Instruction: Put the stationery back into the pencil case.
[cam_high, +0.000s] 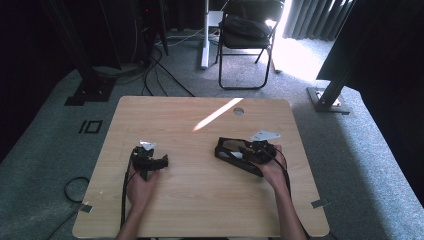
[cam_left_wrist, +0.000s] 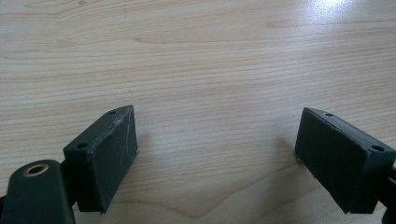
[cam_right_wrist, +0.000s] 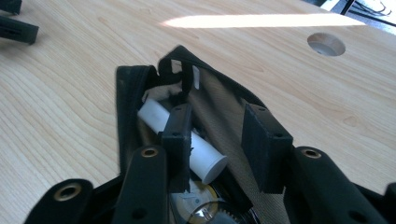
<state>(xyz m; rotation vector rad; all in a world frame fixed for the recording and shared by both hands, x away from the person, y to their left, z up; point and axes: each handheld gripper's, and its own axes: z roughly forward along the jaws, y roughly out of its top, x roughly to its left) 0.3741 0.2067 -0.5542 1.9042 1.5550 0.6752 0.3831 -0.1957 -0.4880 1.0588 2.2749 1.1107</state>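
While the left claw (cam_left_wrist: 217, 154) is held spread over bare table (cam_left_wrist: 201, 60), nothing is found between its jaws. The right claw (cam_right_wrist: 219, 149) is parted (pads pressing on nothing) inside the open black pouch (cam_right_wrist: 133, 93), beside a white cylinder (cam_right_wrist: 205, 156).

Honestly there's nothing readable anywhere here, no text, labels, brand marks or numbers. The black pouch (cam_right_wrist: 140, 93) is plain fabric, the white cylinder (cam_right_wrist: 196, 156) inside it is blank, and the wooden table (cam_high: 200, 190) is just bare grain. There's a small white tag (cam_right_wrist: 196, 78) on the pouch edge, but it's too tiny to make anything out.
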